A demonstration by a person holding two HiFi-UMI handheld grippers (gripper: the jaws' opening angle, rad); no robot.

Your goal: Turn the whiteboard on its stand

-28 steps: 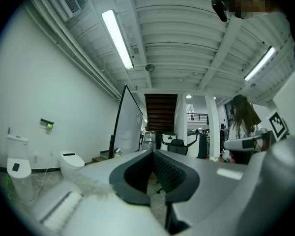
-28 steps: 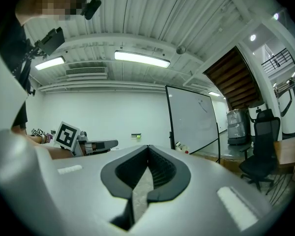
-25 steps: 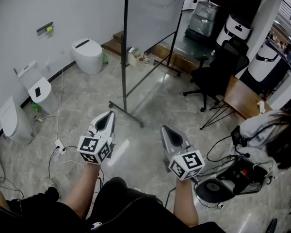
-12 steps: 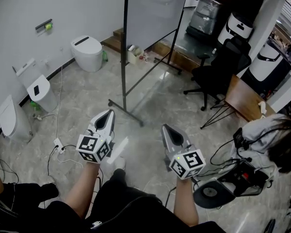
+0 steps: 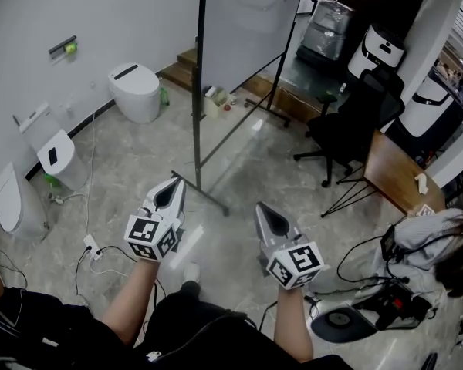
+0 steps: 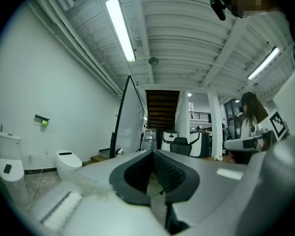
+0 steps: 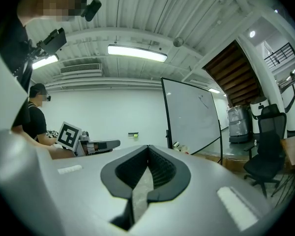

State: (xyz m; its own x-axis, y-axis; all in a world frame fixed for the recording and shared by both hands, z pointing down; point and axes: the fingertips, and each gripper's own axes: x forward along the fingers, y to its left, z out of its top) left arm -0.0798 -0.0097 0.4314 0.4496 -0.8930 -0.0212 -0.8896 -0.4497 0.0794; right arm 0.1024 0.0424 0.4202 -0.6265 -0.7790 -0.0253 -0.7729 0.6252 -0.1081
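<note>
Now closer: whiteboard (image 5: 247, 14) and foot bar (image 5: 204, 193) of stand (image 5: 239, 122) sit nearer than second ago; I'm stepping in, no contact yet. Both closed and empty: left tool (image 5: 173, 190), right tool (image 5: 264, 211), held low, short of stand. Board ahead and above both, near post (image 5: 198, 91) straight ahead of left tool. Office chair (image 5: 351, 126) ahead-right of right tool, likely in board's swing. Toilet (image 5: 135, 91) ahead-left. Cables (image 5: 89, 245) on floor left of left tool. Foot bar: trip risk.

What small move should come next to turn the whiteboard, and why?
Probably step closer and raise the left gripper toward the near edge of the whiteboard: both it and the right gripper have jaws together, empty, and hang over floor short of the stand.
</note>
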